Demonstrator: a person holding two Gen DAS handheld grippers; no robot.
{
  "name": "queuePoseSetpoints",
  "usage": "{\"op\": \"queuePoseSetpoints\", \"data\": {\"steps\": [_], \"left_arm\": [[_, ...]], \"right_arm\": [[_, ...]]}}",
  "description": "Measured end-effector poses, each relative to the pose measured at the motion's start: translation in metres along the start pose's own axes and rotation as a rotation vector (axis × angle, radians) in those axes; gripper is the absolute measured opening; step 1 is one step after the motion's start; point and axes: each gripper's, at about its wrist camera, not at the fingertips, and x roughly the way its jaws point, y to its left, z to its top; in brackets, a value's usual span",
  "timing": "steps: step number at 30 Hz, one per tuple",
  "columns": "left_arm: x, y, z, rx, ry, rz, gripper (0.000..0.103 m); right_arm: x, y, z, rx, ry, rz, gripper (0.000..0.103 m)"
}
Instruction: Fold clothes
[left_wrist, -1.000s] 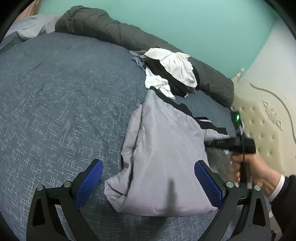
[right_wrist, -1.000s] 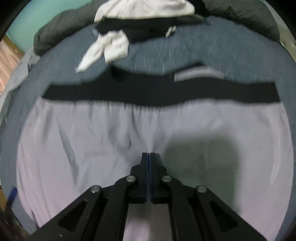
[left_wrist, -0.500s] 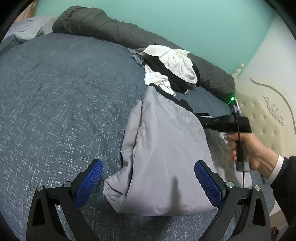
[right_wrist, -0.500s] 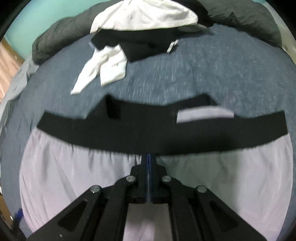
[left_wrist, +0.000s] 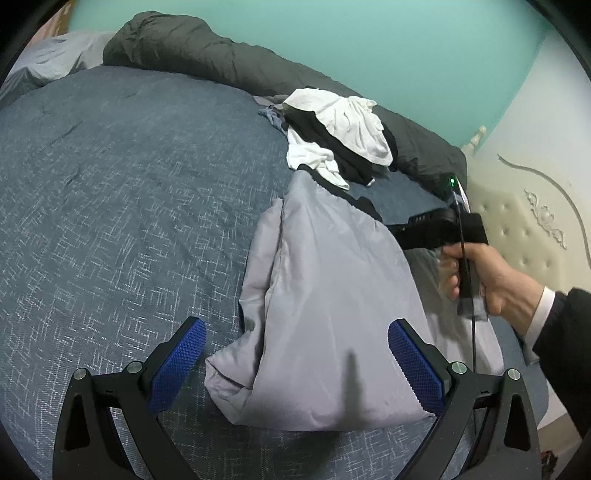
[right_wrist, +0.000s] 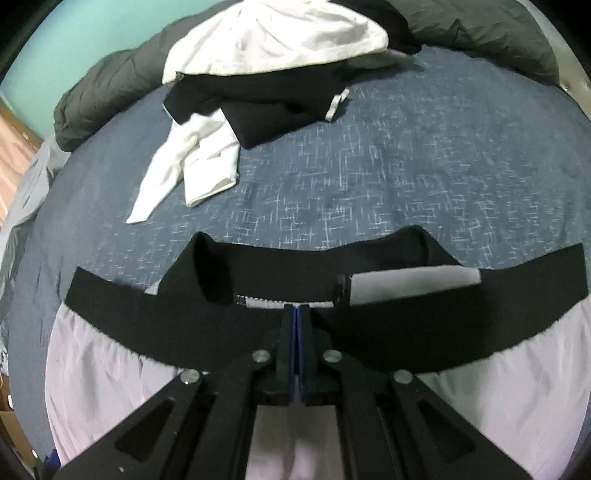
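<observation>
A light grey garment (left_wrist: 332, 295) with a black waistband (right_wrist: 406, 332) lies folded lengthwise on the blue bedspread (left_wrist: 110, 192). My left gripper (left_wrist: 295, 354) hovers open over its near hem end, blue pads wide apart on either side of the cloth. A hand (left_wrist: 487, 273) holds my right gripper (left_wrist: 397, 230) at the waistband end. In the right wrist view the right gripper (right_wrist: 297, 308) is shut, its tips resting over the waistband's far edge with no cloth visibly between them.
A pile of white and black clothes (right_wrist: 266, 74) lies beyond the waistband, also seen as a heap (left_wrist: 340, 136) from the left wrist. A rolled dark grey duvet (left_wrist: 207, 55) lines the teal wall. A cream padded headboard (left_wrist: 535, 214) stands at right.
My right gripper, shut throughout, has slid from the middle of the grey cloth up to the black waistband. The left gripper has held still and open.
</observation>
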Motion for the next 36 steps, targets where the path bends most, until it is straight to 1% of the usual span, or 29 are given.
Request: {"op": "queuePoseSetpoints", "data": {"steps": [2, 4, 6, 9, 10, 12, 15, 17, 19, 23, 24, 27, 30, 34, 36], "left_arm": [[0.000, 0.000, 0.001, -0.002, -0.001, 0.000, 0.101], [0.000, 0.001, 0.001, 0.001, -0.004, 0.003, 0.101], [-0.001, 0.002, 0.002, -0.005, -0.018, 0.010, 0.101], [-0.003, 0.002, 0.004, -0.015, -0.027, 0.006, 0.101], [-0.003, 0.002, 0.004, -0.012, -0.026, 0.007, 0.101], [-0.004, 0.002, 0.004, -0.004, -0.025, 0.009, 0.101], [-0.007, 0.002, 0.003, -0.014, -0.032, -0.009, 0.101], [-0.010, 0.004, 0.001, -0.031, -0.028, -0.026, 0.101], [-0.011, 0.003, -0.001, -0.019, -0.025, -0.003, 0.101], [-0.016, 0.002, -0.006, 0.005, -0.018, 0.036, 0.101], [-0.017, 0.003, -0.007, 0.008, -0.017, 0.054, 0.101], [-0.020, 0.003, -0.011, 0.007, -0.025, 0.090, 0.101], [-0.016, 0.000, -0.014, 0.019, -0.013, 0.104, 0.103], [-0.014, -0.010, -0.024, 0.021, 0.012, 0.073, 0.103], [-0.015, -0.013, -0.030, 0.039, 0.022, 0.079, 0.103]], "right_arm": [[0.009, 0.001, 0.000, -0.007, 0.024, -0.015, 0.001], [0.018, 0.003, 0.000, -0.018, 0.029, -0.024, 0.001], [0.013, 0.004, 0.000, -0.034, 0.024, -0.030, 0.000], [-0.016, -0.003, -0.002, -0.006, -0.040, 0.012, 0.001], [-0.029, -0.009, -0.006, 0.008, -0.059, 0.033, 0.001], [-0.050, -0.017, -0.019, 0.013, -0.085, 0.047, 0.001], [-0.079, -0.031, -0.050, 0.021, -0.122, 0.122, 0.001], [-0.100, -0.039, -0.079, 0.036, -0.146, 0.177, 0.001], [-0.118, -0.051, -0.109, 0.075, -0.163, 0.225, 0.001], [-0.149, -0.067, -0.165, 0.144, -0.186, 0.283, 0.001], [-0.155, -0.069, -0.177, 0.149, -0.192, 0.288, 0.001], [-0.167, -0.075, -0.208, 0.158, -0.216, 0.259, 0.001], [-0.172, -0.088, -0.231, 0.223, -0.244, 0.256, 0.004], [-0.174, -0.102, -0.252, 0.282, -0.289, 0.264, 0.004], [-0.175, -0.107, -0.259, 0.285, -0.315, 0.262, 0.004]]}}
